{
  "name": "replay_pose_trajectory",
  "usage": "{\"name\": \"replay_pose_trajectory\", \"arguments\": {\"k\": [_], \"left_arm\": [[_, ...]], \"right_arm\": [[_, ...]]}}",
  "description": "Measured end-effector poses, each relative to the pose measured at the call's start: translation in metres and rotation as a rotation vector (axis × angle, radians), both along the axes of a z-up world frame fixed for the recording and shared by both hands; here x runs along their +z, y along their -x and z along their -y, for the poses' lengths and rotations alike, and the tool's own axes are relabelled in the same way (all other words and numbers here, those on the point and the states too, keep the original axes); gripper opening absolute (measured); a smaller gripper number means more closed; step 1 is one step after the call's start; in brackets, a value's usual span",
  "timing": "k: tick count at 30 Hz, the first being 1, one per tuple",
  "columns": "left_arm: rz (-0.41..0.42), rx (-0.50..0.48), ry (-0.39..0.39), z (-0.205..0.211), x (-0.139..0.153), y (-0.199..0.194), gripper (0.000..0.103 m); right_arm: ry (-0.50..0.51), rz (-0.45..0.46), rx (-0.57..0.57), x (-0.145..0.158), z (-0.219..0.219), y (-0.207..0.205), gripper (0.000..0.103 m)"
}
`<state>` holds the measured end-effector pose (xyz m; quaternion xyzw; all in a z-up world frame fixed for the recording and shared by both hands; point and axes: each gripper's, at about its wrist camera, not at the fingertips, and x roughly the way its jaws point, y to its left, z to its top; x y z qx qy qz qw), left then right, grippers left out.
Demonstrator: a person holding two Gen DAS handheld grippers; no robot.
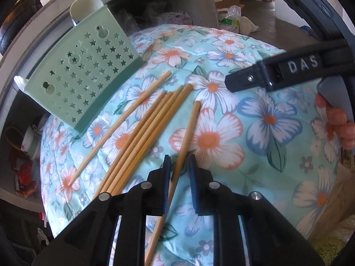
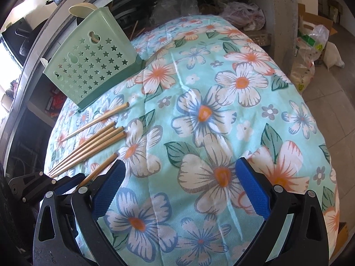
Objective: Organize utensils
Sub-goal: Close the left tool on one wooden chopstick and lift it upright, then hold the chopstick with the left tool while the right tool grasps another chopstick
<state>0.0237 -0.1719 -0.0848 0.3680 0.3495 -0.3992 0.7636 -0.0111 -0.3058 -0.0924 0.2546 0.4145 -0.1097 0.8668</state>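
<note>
Big picture first: a table draped in a flowered cloth [image 2: 221,115], soft and rumpled, with a green holder [image 1: 84,71] punched with star holes standing at the far left edge. That cloth is the first worry; it looks slack, so anything dragged across it could bunch the fabric and shift everything resting on it.

Down a size, the holder. It sits right by the edge of the table, tall and light-looking. A careless knock while dropping a stick in could, I'd judge, tip it or push it off the side.

Next, the bundle of four chopsticks [image 1: 142,139] lying side by side between the holder and the left gripper [image 1: 179,170], with a loner chopstick [image 1: 119,128] just beyond them, nearer the holder. They're close enough that a sweeping move might scatter them.

Now the action: the left gripper straddles a single chopstick [image 1: 188,130], jaws a little apart, the stick lying in the gap nearer the left pad, not yet pinched as far as I can tell. Thin, round, smooth wood. Close off-centre and it may roll out or pivot, and it's gripped toward the thin end, so the long thick end could droop.

The right gripper [image 2: 182,188] hovers wide open over bare cloth, holding nothing.
</note>
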Motion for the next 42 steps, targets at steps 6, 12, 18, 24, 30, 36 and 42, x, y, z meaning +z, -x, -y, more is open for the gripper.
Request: {"name": "replay_pose_trajectory", "arguments": {"k": [6, 12, 18, 24, 30, 36, 42], "left_arm": [[-0.046, 0.004, 0.006, 0.013, -0.003, -0.01, 0.016], [-0.069, 0.025, 0.014, 0.022, -0.005, -0.017, 0.015], [-0.041, 0.022, 0.028, 0.022, 0.001, -0.013, 0.006], [-0.045, 0.069, 0.114, 0.007, 0.024, -0.016, 0.005], [-0.1, 0.152, 0.259, -0.021, 0.049, -0.027, 0.005], [-0.13, 0.254, 0.417, -0.048, 0.073, -0.041, 0.005], [-0.16, 0.331, 0.543, -0.071, 0.088, -0.052, 0.005]], "right_arm": [[-0.012, 0.009, -0.006, 0.0, 0.002, 0.0, 0.095], [-0.006, 0.016, -0.009, 0.001, 0.001, 0.001, 0.095], [-0.028, 0.047, -0.011, 0.0, 0.003, 0.004, 0.095], [-0.117, 0.074, -0.003, 0.0, 0.015, 0.007, 0.095], [-0.227, 0.109, 0.018, 0.011, 0.013, 0.003, 0.077], [-0.455, 0.196, 0.145, 0.014, -0.009, -0.021, 0.057], [-0.629, 0.142, 0.165, -0.008, -0.024, -0.056, 0.041]]}}
